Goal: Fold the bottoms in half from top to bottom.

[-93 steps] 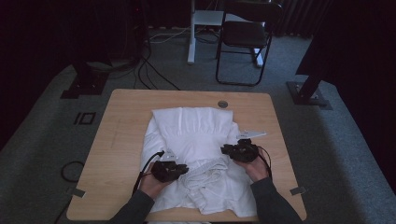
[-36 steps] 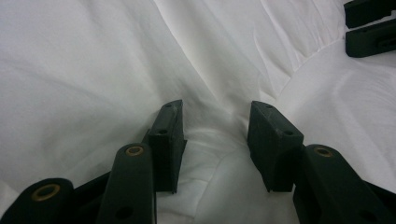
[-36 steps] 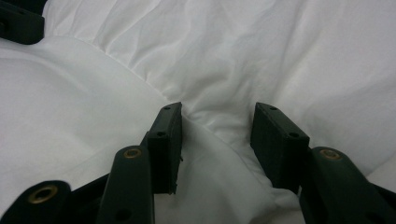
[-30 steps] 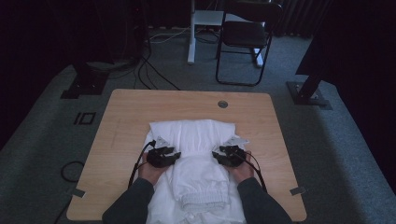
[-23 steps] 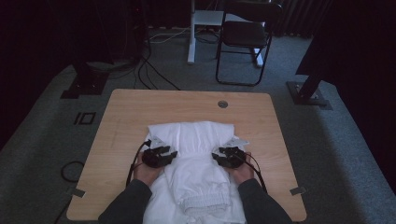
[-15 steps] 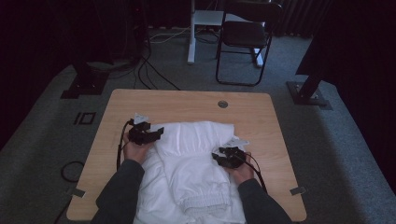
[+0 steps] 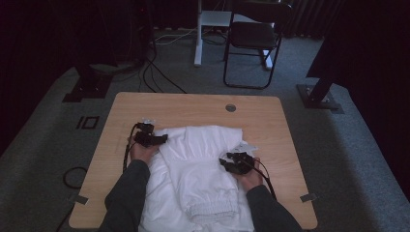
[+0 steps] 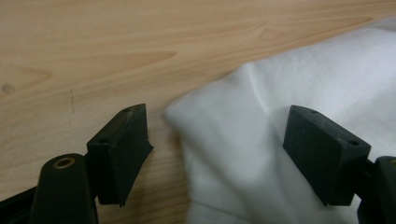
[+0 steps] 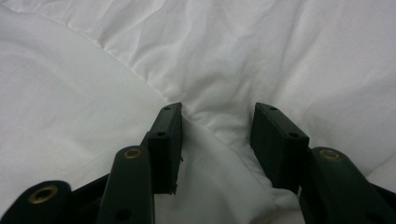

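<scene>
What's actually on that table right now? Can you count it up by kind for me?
White garment: 1
Handheld grippers: 2, the left gripper at the garment's far left corner, the right gripper on its right side
Round hole in the wooden table: 1
Total: 4

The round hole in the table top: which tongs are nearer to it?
The right tongs, though not by much. They sit directly toward the person from the round hole, on the white garment; the left tongs sit far to its left.
</scene>
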Motion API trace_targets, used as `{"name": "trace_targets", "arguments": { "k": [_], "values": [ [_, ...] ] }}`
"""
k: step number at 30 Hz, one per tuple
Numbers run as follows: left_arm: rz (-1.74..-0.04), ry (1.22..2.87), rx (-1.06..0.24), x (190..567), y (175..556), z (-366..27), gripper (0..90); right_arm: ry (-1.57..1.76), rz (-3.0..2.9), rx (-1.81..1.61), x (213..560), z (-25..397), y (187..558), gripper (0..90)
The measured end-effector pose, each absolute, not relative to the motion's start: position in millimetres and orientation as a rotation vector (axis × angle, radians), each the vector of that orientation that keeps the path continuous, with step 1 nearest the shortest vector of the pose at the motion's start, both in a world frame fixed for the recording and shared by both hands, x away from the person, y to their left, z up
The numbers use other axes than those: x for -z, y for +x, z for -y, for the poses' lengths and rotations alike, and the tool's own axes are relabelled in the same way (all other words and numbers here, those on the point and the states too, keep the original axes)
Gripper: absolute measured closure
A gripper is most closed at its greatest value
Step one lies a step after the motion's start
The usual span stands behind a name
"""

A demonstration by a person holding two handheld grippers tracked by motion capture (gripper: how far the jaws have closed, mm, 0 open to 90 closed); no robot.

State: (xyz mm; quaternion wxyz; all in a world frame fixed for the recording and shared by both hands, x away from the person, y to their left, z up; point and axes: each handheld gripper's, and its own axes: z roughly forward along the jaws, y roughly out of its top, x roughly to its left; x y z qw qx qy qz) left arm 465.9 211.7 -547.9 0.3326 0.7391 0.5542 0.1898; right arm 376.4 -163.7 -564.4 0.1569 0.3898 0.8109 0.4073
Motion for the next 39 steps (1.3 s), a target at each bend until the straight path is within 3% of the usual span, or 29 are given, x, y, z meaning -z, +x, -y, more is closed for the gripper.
{"name": "trace_targets", "arguments": {
  "k": [4, 6, 8, 10, 12, 14, 17, 23, 30, 35, 37, 39],
  "values": [
    [-1.414, 1.954, -0.521, 548, 465, -214, 30.3, 1.115, -2.320, -1.166, 565, 164, 376, 52.8],
    [-1.387, 1.966, -0.504, 547, 464, -213, 50.9, 1.115, -2.319, -1.166, 565, 164, 376, 52.8],
    [-1.371, 1.978, -0.497, 547, 463, -212, 65.8, 1.118, -2.321, -1.165, 564, 164, 376, 52.8],
    [-1.367, 1.977, -0.492, 547, 463, -211, 76.8, 1.127, -2.326, -1.175, 564, 164, 377, 52.7],
    [-1.355, 1.975, -0.464, 547, 463, -210, 80.9, 1.139, -2.338, -1.179, 563, 165, 379, 52.7],
    [-1.349, 1.970, -0.445, 548, 463, -212, 83.7, 1.150, -2.394, -1.172, 554, 170, 385, 58.0],
    [-1.349, 1.965, -0.440, 548, 463, -212, 84.4, 1.122, -2.339, -1.173, 540, 177, 393, 57.7],
    [-1.346, 1.950, -0.429, 549, 463, -214, 84.5, 1.303, -2.207, -1.207, 514, 205, 455, 45.0],
    [-1.338, 1.939, -0.420, 550, 463, -215, 84.5, 1.478, -2.206, -1.172, 532, 209, 502, 29.7],
    [-1.339, 1.938, -0.424, 551, 463, -215, 84.5, 1.540, -2.250, -1.096, 548, 206, 508, 34.8],
    [-1.339, 1.939, -0.426, 550, 463, -215, 84.6, 1.547, -2.238, -1.145, 550, 207, 509, 40.2],
    [-1.339, 1.940, -0.426, 550, 463, -215, 84.6, 1.530, -2.247, -1.134, 549, 206, 509, 51.4]
  ]
}}
